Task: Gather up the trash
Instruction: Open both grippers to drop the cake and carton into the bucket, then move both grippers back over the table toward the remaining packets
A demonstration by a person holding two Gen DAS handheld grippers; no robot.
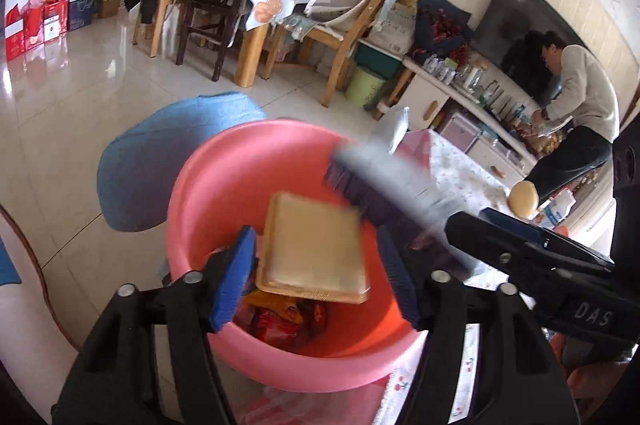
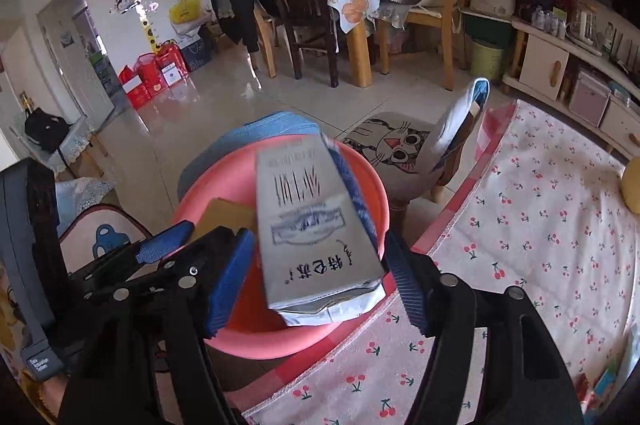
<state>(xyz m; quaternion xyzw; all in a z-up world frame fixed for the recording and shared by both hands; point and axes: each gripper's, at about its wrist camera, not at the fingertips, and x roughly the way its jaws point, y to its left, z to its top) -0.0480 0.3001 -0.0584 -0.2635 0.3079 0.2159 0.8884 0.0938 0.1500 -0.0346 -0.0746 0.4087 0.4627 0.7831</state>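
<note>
A pink plastic basin (image 1: 208, 209) sits at the table's edge, also in the right wrist view (image 2: 360, 329). Inside lie a tan square packet (image 1: 316, 249) and red-orange wrappers (image 1: 280, 317). My left gripper (image 1: 316, 277) is open above the basin, with the tan packet loose between its fingers. My right gripper (image 2: 316, 281) is open over the basin, and a grey-white milk carton (image 2: 312, 221) lies tilted between its blue pads without being pinched. The carton shows blurred in the left wrist view (image 1: 384, 177), with the right gripper (image 1: 472, 229) behind it.
The cherry-print tablecloth (image 2: 540, 225) covers the table at right. A blue stool (image 1: 160, 153) and a cat-print chair (image 2: 400, 149) stand beyond the basin. A person (image 1: 580, 97) stands by the TV cabinet. A dining table with chairs (image 1: 240, 5) stands farther back.
</note>
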